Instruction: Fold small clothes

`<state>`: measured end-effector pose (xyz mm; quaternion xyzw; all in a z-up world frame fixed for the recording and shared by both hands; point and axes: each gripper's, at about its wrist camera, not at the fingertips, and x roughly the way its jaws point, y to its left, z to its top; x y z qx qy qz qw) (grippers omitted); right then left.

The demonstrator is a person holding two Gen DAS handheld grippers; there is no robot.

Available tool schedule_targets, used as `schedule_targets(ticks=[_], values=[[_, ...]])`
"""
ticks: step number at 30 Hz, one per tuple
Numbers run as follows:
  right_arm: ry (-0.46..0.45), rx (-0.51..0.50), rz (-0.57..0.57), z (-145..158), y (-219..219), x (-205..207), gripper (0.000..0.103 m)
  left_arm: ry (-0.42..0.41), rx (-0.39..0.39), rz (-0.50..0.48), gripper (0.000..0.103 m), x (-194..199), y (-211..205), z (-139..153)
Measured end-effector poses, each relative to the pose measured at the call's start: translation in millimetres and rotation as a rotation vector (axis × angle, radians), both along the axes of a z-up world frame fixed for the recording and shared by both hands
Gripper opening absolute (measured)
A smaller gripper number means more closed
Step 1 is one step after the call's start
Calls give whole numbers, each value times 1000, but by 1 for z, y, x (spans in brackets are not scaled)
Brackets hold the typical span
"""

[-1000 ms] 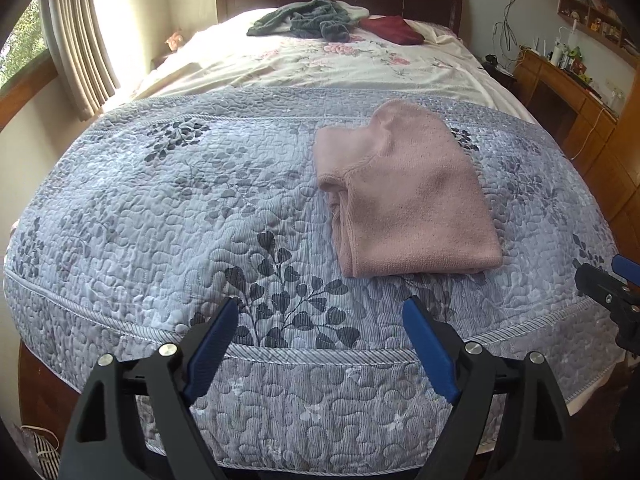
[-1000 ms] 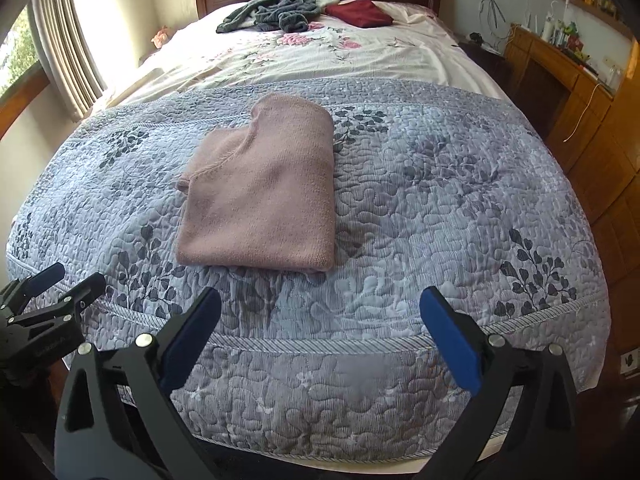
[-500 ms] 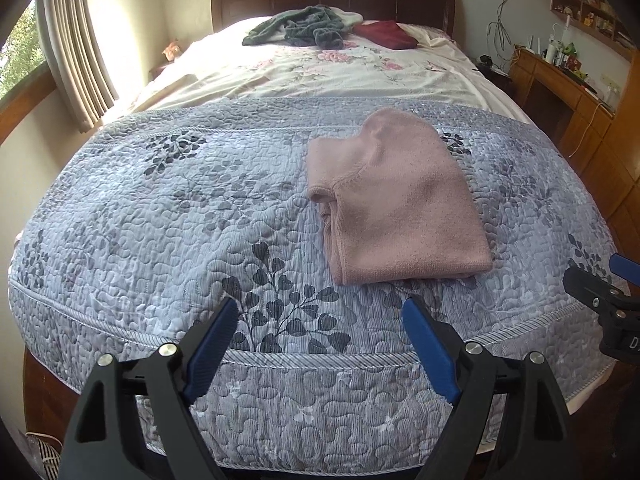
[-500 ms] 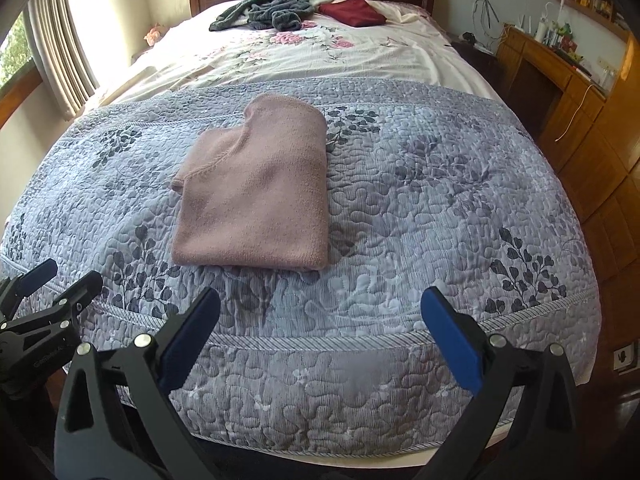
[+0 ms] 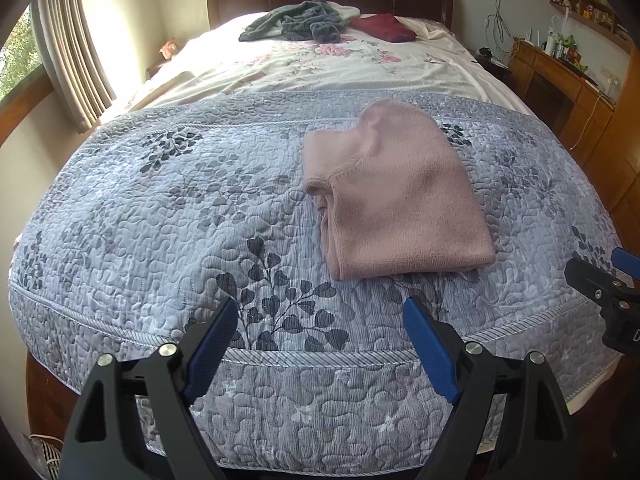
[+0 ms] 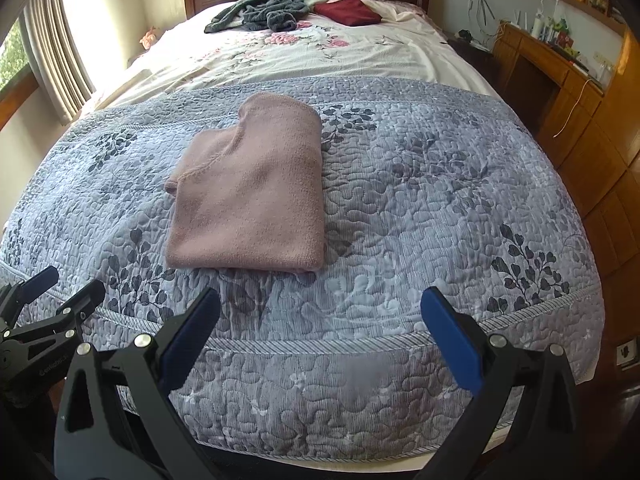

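Hovering wide-spread, both claws [image 5: 320, 330] [image 6: 320, 316] face folded sweater [image 5: 396, 196].

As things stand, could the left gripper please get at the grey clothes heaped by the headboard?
Probably not without moving. The left gripper hangs open over the foot of the bed, while the grey clothes lie at the far end, beyond the folded pink sweater and the quilt. Nothing blocks the way.

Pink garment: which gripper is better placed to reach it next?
Marginally the left gripper: the pink garment lies just right of its axis, but further off-centre from the right gripper. Both are open and empty.
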<state>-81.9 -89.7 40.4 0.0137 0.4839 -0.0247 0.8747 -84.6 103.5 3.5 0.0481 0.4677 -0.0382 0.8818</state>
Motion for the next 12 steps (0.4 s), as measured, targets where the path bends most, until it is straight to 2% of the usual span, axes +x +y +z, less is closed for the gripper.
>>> schedule_targets(ticks=[12], values=[[7,-24,-19,-2,-5,2,100,2,-1,-3,85,1,-1,-2]])
